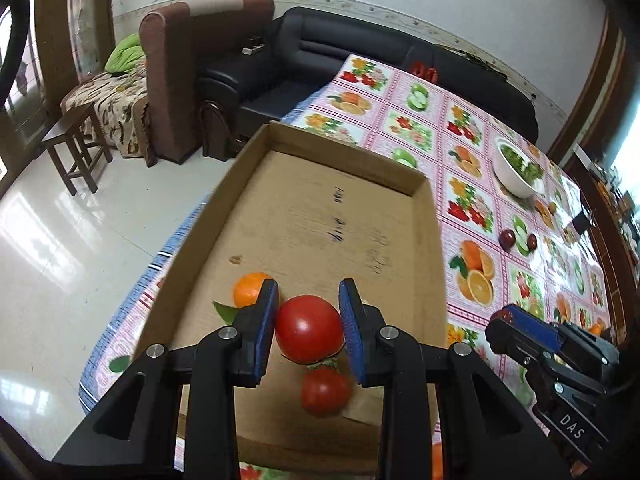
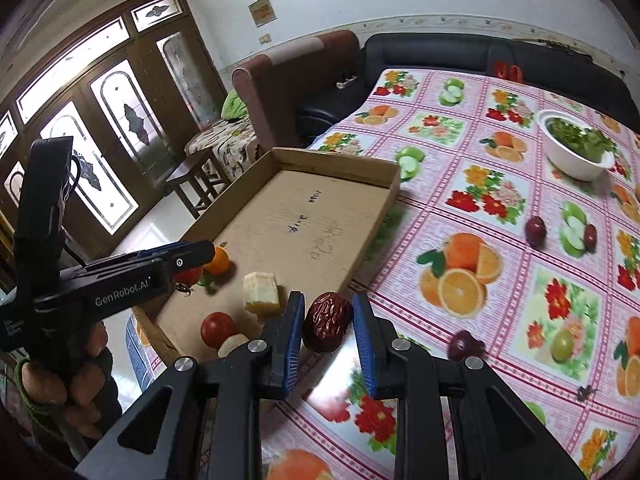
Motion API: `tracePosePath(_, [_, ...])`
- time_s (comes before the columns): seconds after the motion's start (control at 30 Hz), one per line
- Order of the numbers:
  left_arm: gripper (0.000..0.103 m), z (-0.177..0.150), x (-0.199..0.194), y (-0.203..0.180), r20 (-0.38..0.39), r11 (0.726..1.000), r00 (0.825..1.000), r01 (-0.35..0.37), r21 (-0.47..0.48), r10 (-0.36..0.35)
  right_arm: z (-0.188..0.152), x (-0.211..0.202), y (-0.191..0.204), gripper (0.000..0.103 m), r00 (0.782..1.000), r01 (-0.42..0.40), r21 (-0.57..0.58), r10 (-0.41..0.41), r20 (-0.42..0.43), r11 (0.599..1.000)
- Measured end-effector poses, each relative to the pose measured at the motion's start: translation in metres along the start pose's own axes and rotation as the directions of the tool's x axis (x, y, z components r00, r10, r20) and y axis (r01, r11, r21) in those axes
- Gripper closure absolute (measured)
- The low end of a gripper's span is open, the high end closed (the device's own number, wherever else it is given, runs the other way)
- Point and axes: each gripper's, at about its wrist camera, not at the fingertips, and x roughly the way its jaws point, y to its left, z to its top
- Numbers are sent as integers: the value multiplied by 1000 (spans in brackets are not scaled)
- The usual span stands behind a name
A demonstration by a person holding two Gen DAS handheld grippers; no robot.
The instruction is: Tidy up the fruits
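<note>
Right tongs (image 2: 326, 330) pinch date (image 2: 327, 326) (long axis upright) at box (image 2: 384, 206) near corner; I go left. Left tongs (image 1: 309, 330) clamp tomato (image 1: 309, 329).

- A home's living room.
- Black sofa (image 1: 320, 52) and brown armchair (image 1: 180, 68) stand against the wall.
- Wooden stool (image 1: 76, 148) on a glossy tile floor (image 1: 60, 248).
- Wooden doors (image 2: 100, 120) with patterned glass.
- Desk under a fruit-print cloth (image 2: 500, 208), bowl (image 2: 576, 148) of greens on it.
</note>
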Motion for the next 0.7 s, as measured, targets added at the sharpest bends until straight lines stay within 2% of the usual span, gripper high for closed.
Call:
tracePosePath(0.43, [74,33,25,23,-14,997,998,-54,-50,53,32,40,11,78,998,-55,26,55,-18,998])
tracePosePath(0.7, [74,43,59,28,-81,992,992,-101,-70,96,46,85,21,78,996,-45,24,47,-80,999])
